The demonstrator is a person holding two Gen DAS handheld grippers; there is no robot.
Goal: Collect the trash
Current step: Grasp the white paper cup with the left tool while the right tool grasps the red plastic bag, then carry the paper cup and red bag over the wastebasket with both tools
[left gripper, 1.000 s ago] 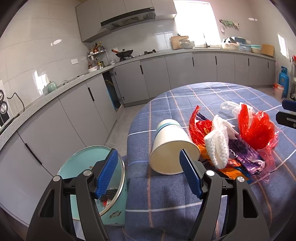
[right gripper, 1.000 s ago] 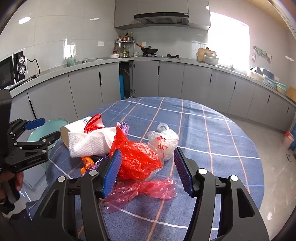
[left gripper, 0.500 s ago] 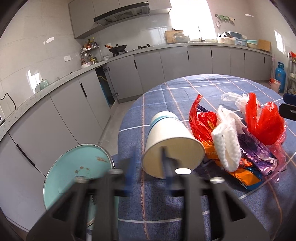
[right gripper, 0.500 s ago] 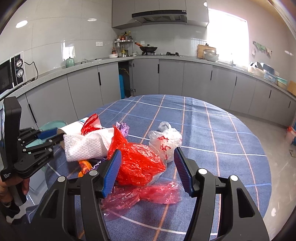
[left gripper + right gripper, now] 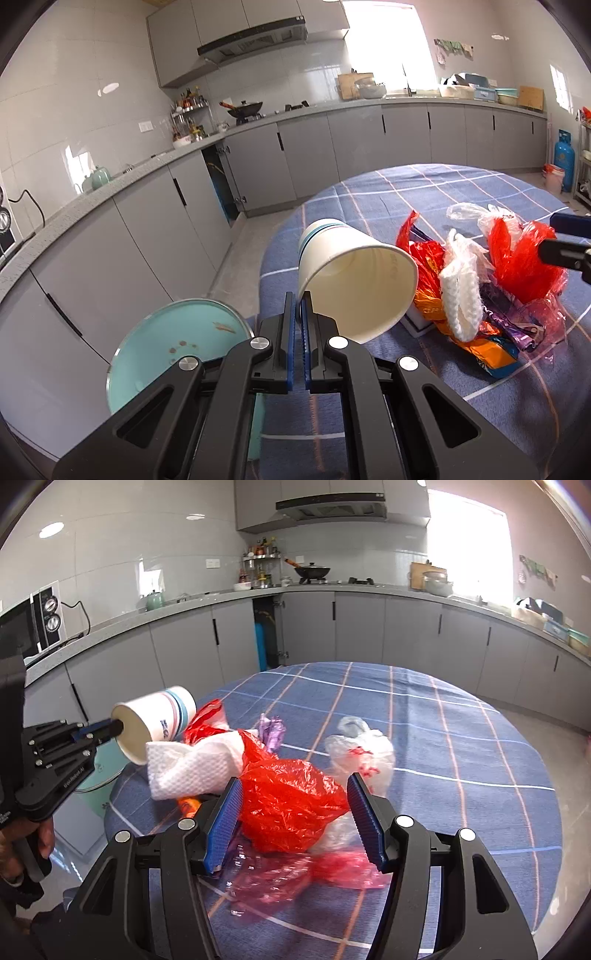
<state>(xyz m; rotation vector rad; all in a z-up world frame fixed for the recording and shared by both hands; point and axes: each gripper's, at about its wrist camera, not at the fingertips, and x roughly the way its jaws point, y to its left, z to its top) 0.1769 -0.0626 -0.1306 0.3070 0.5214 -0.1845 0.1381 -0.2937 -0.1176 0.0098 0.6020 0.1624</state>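
now left gripper [image 5: 300, 306] clamped on paper cup [image 5: 354, 273] rim, cup lifted; earlier open.

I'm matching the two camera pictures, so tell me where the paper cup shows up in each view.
Left wrist view: paper cup at centre, mouth toward the camera, its rim pinched by the left hand-held gripper.
Right wrist view: paper cup at far left, held off the table.
Shared landmark: the white paper towel just beside the cup.

L gripper [image 5: 300, 299] pinched the paper cup [image 5: 354, 280] rim, mouth tipped toward cam. Teal bin [image 5: 177, 347] at 8 o'clock; red bag [image 5: 524, 258] w/ wrappers at 3 o'clock.
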